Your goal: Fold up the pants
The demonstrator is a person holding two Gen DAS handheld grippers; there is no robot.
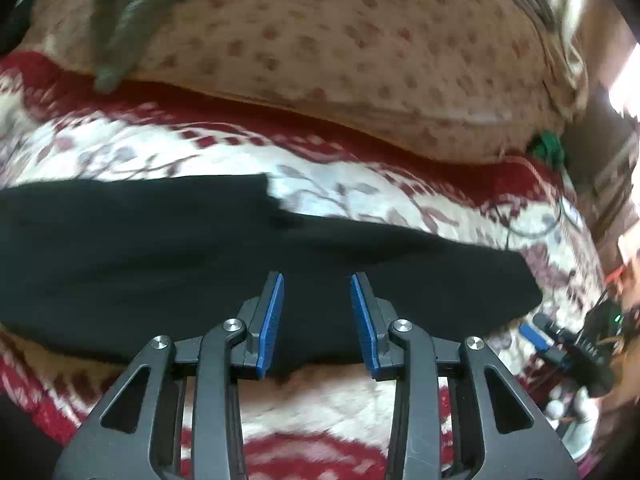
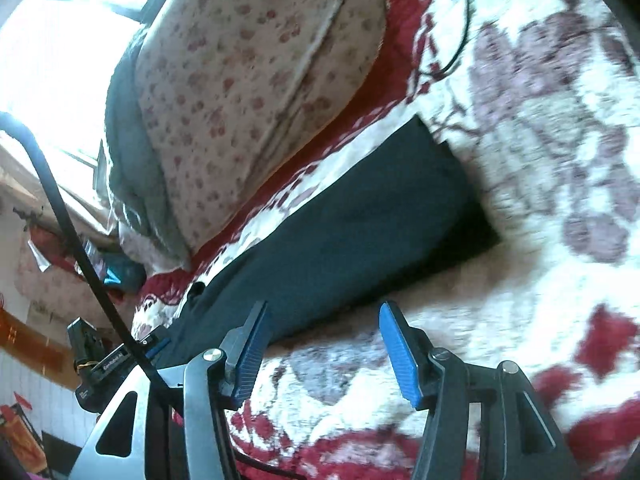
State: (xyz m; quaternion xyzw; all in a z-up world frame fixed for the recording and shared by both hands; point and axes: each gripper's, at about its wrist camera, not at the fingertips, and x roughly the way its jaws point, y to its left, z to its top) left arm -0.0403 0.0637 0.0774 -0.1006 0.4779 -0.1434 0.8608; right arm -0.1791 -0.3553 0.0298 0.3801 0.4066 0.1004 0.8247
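The pants (image 1: 240, 256) lie flat on the blanket (image 1: 340, 400) as a long dark band. In the left wrist view the band runs from the left edge to a blunt end at the right. Its far edge steps down near mid-frame, where one layer ends short of the other.

The left gripper (image 1: 317, 280) hangs above the pants. Its fingers (image 1: 272, 320) stand spread, with nothing pinched between them. Dark cloth shows in the gap and beyond both tips; the near edge of the pants lies at the finger roots. Whether the tips touch the cloth cannot be told.

Behind the pants lies a spotted pillow (image 1: 360, 40). At the right edge of this view the right gripper (image 1: 560, 340) sits just past the pants' end.

In the right wrist view the pants (image 2: 340, 232) run diagonally from lower left to upper right. The right gripper (image 2: 324, 308) is spread wide and holds nothing. Its left fingertip lies over the pants' near edge; its right fingertip lies over bare blanket (image 2: 520, 280). A cable (image 2: 60, 200) crosses the left side.
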